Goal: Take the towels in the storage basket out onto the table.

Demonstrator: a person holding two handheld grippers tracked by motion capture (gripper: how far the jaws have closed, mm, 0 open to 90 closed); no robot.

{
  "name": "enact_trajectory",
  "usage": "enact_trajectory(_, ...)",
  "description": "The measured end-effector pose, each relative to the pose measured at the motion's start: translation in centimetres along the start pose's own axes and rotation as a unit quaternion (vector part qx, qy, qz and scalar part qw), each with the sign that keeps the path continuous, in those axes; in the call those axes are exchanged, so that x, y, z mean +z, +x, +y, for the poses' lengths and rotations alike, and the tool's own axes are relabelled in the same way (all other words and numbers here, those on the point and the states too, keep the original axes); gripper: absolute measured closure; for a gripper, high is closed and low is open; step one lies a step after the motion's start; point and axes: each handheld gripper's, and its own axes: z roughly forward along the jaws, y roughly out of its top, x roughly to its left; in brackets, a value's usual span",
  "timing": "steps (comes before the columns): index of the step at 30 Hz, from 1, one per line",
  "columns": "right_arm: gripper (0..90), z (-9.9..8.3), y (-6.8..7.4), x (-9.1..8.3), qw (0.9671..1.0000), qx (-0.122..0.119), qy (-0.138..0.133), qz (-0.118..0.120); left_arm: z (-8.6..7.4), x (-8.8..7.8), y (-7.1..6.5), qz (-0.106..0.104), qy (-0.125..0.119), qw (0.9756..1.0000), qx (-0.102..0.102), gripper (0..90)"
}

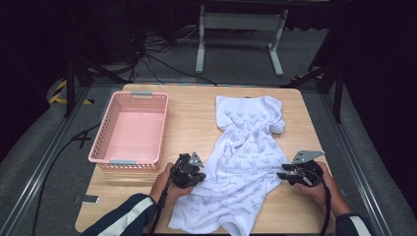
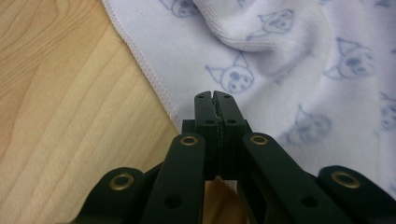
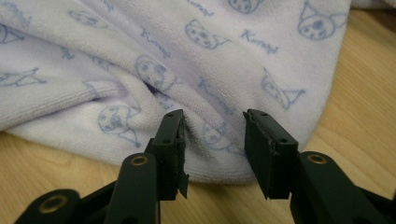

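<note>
A white towel [image 1: 246,162] printed with small blue cat faces lies rumpled across the right half of the wooden table [image 1: 192,118]. My left gripper [image 1: 200,178] sits at the towel's left edge. In the left gripper view, my left gripper [image 2: 215,95] has its jaws pressed together on the towel [image 2: 289,70] just inside the hem. My right gripper [image 1: 281,173] is at the towel's right edge. In the right gripper view, my right gripper [image 3: 214,116] stands open, with the hem of the towel [image 3: 187,56] between the jaws and neither pad pressing on it.
A pink plastic basket [image 1: 101,132] stands on the left half of the table with nothing in it. Bare wood lies between it and the towel. Beyond the far edge are a grey metal stand [image 1: 241,29] and cables on the floor.
</note>
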Motion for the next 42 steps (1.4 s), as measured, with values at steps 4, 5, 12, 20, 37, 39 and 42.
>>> enact_trajectory(4,55.4,1.1,1.0,0.2,0.9999,-0.004,-0.015,-0.006,1.2,-0.6,0.0,0.025,-0.025,0.9992,0.019,84.4)
enact_trajectory(5,56.2,1.3,1.4,0.0,0.9997,-0.005,-0.024,-0.004,2.0,-0.3,0.2,0.028,-0.032,0.9988,0.026,82.2)
enact_trajectory(12,55.8,2.7,10.2,-0.5,0.9852,-0.095,-0.043,0.136,4.7,3.6,0.7,0.076,-0.02,0.9957,0.05,69.0)
enact_trajectory(20,58.4,2.2,12.7,0.8,0.9823,-0.109,-0.017,0.151,4.2,3.9,1.0,0.104,0.02,0.9924,0.063,88.1)
enact_trajectory(37,64.5,0.7,12.5,-3.0,0.9697,-0.14,-0.018,0.199,-2.2,-2.5,-1.7,0.043,0.082,0.9941,0.057,86.4)
enact_trajectory(39,62.7,1.3,11.4,-3.7,0.9784,-0.122,-0.041,0.162,-2.3,-2.7,-1.8,0.048,0.06,0.9958,0.05,79.1)
enact_trajectory(42,62.2,2.8,7.6,-3.8,0.9942,-0.072,-0.07,0.039,-1.2,-2.3,-1.8,0.059,0.004,0.9973,0.044,68.8)
